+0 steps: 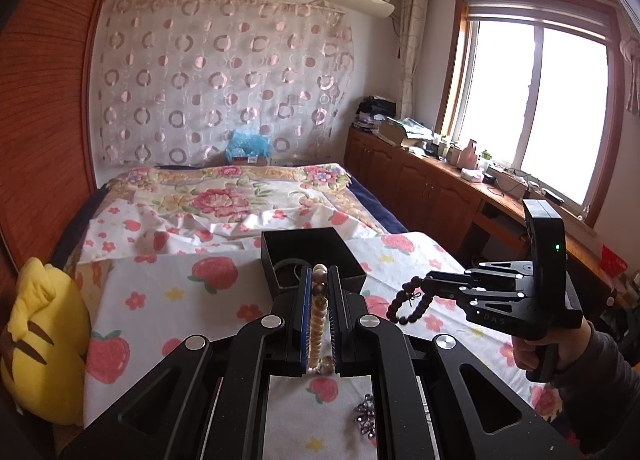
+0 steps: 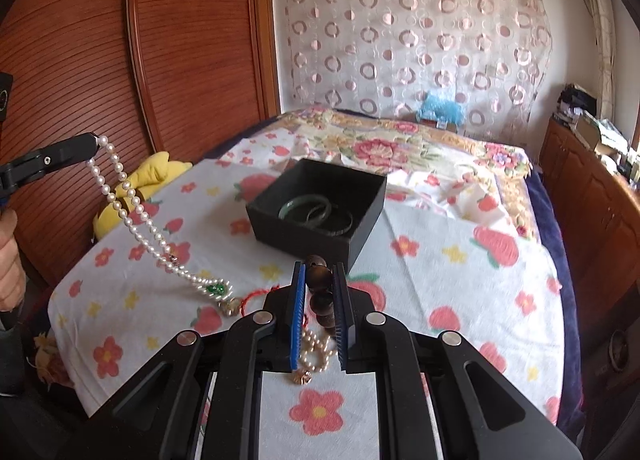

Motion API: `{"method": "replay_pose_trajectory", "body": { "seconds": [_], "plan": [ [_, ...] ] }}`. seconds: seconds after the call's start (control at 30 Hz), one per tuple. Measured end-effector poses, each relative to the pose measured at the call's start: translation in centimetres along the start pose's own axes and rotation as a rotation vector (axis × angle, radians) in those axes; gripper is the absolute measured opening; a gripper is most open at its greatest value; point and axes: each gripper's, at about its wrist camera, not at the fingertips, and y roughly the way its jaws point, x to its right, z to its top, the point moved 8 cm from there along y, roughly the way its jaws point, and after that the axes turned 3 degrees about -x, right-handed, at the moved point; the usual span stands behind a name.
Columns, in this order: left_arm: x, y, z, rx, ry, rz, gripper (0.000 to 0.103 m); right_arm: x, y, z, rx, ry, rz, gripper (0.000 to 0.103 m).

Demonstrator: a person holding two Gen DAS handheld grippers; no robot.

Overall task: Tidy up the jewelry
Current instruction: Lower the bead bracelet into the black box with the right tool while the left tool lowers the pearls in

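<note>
My left gripper (image 1: pixel 319 271) is shut on a white pearl necklace (image 1: pixel 318 324) that runs between its pads. In the right wrist view that left gripper (image 2: pixel 94 148) holds the pearl necklace (image 2: pixel 136 212) up at the left. The strand trails down to a green pendant (image 2: pixel 216 289) on the sheet. My right gripper (image 2: pixel 320 266) is shut on a bracelet of dark wooden beads (image 2: pixel 320 280). From the left wrist view, the right gripper (image 1: pixel 416 287) hangs above the bed with the bracelet (image 1: pixel 404 306) looped beneath. A black box (image 2: pixel 312 238) ahead holds green bangles (image 2: pixel 304 207).
A gold-toned pearl piece (image 2: pixel 316 352) and a red cord (image 2: pixel 256 296) lie on the flowered sheet below the right gripper. A sparkly brooch (image 1: pixel 366 416) lies under the left one. A yellow plush (image 1: pixel 44 340) sits at the bed's left edge by the wooden wardrobe (image 2: pixel 120 60).
</note>
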Motion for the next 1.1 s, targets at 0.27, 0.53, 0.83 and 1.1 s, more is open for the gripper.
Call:
{"method": "replay_pose_trajectory", "body": {
  "seconds": [0.27, 0.53, 0.83, 1.1],
  "plan": [
    [0.3, -0.3, 2.5, 0.031, 0.036, 0.008, 0.007, 0.2, -1.1, 2.8, 0.045, -0.031, -0.019, 0.015],
    [0.6, -0.4, 5.4, 0.068, 0.071, 0.015, 0.007, -0.1, -0.3, 4.6, 0.059, -0.066, -0.025, 0.015],
    [1.0, 1.8, 8.2, 0.072, 0.096, 0.007, 0.007, 0.9, 1.0, 7.3, 0.068, -0.074, -0.013, 0.015],
    [1.3, 4.6, 11.4, 0.077, 0.123, -0.011, 0.007, 1.9, 1.8, 10.1, 0.094, -0.072, 0.000, 0.015]
  ]
}}
